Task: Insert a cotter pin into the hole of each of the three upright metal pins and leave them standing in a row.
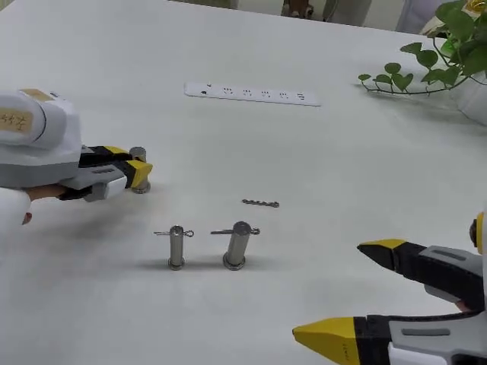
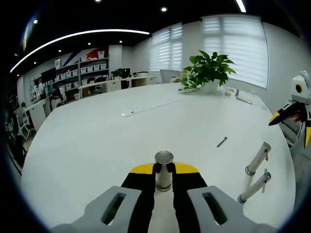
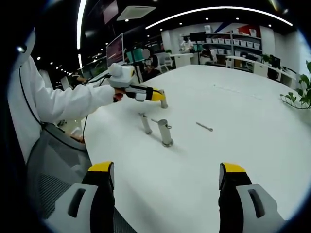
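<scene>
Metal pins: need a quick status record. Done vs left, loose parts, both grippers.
done: thin metal pin, thick metal pin, upright side by side, inserted cotter pins through them
left: third metal pin, upright, apart from the other two
loose: spare cotter pin lying on the table
left gripper: shut on third metal pin
right gripper: open, holding nothing
background: power strip, plant

Two cottered metal pins (image 1: pixel 176 247) (image 1: pixel 237 245) upright, adjacent; third pin (image 1: pixel 138 169) apart; spare cotter pin (image 1: pixel 260 203) flat
</scene>
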A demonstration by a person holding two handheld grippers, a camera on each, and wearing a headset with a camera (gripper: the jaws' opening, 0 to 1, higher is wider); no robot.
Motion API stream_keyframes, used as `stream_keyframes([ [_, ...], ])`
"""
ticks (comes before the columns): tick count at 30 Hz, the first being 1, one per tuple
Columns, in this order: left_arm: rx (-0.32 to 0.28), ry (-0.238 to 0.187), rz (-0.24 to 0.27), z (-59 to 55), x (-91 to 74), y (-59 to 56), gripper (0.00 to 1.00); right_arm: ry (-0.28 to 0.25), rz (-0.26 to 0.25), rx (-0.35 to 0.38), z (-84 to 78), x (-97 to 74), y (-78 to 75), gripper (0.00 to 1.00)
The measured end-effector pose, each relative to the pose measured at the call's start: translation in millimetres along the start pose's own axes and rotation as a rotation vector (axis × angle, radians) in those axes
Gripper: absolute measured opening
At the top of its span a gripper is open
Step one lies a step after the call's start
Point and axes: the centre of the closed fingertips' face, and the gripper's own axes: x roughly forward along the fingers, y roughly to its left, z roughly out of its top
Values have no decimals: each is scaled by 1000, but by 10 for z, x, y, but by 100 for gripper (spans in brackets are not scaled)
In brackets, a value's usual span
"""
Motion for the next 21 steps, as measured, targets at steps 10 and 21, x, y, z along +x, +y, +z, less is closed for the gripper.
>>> stream_keyframes([
  [10,55,-6,-42,245,-146,-42,9,-9,-8,-10,60,-55,-88,87],
  [21,73,-85,-98,619,-574,-442,9,-13,-24,-24,57,-120,-155,87],
])
